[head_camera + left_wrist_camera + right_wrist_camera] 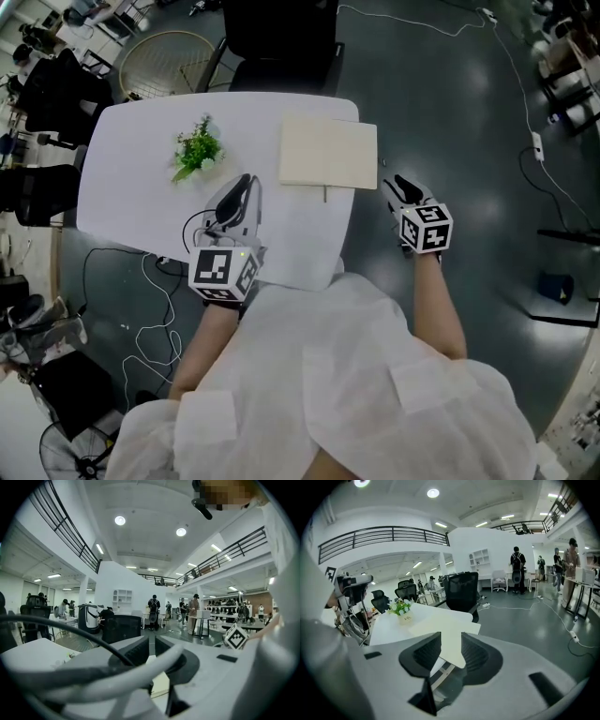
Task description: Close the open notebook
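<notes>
I see left gripper (242,187) over table (131,178), jaws apart, empty; right gripper (398,186) off table edge, same; notebook (328,152) flat beside plant (197,148).

White coat (347,375), black-and-white marker cubes (225,272), grey cable (194,228)

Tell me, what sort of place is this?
Probably a big open-plan office or workshop hall: a white rounded table with a small green potted plant, a black mesh office chair, and a black-railed upper gallery above a floor where people stand about.
</notes>
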`<action>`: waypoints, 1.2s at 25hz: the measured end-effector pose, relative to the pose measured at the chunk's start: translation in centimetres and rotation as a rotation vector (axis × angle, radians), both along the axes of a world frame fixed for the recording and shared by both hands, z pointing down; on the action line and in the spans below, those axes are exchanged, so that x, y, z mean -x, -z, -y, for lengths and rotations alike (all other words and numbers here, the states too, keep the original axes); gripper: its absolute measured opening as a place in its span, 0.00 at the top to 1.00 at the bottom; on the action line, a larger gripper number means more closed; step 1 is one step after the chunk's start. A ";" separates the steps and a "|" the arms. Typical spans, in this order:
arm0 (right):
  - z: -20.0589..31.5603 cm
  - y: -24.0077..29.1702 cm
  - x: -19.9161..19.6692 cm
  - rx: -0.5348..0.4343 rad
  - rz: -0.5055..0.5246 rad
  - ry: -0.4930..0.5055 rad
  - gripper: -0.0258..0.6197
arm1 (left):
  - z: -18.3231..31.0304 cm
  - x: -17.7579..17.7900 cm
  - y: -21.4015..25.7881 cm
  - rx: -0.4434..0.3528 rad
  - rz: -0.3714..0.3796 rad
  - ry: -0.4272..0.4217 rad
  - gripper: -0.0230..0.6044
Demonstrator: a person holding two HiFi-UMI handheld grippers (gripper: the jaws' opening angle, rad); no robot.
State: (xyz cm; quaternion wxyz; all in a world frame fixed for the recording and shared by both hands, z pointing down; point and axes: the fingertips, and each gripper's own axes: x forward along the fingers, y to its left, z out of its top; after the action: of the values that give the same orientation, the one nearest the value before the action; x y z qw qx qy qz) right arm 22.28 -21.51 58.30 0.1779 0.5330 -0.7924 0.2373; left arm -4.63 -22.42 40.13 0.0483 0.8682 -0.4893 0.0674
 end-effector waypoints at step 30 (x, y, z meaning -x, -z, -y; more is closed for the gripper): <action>2.4 -15.7 0.6 0.434 0.193 -0.203 0.66 | 2.4 1.5 -4.6 0.082 -0.003 -0.041 0.90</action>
State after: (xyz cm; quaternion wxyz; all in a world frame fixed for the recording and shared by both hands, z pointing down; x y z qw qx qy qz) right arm 21.68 -23.92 73.99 0.1869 0.5341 -0.6785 0.4685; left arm -6.18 -24.85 44.71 0.0833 0.8753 -0.4683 0.0871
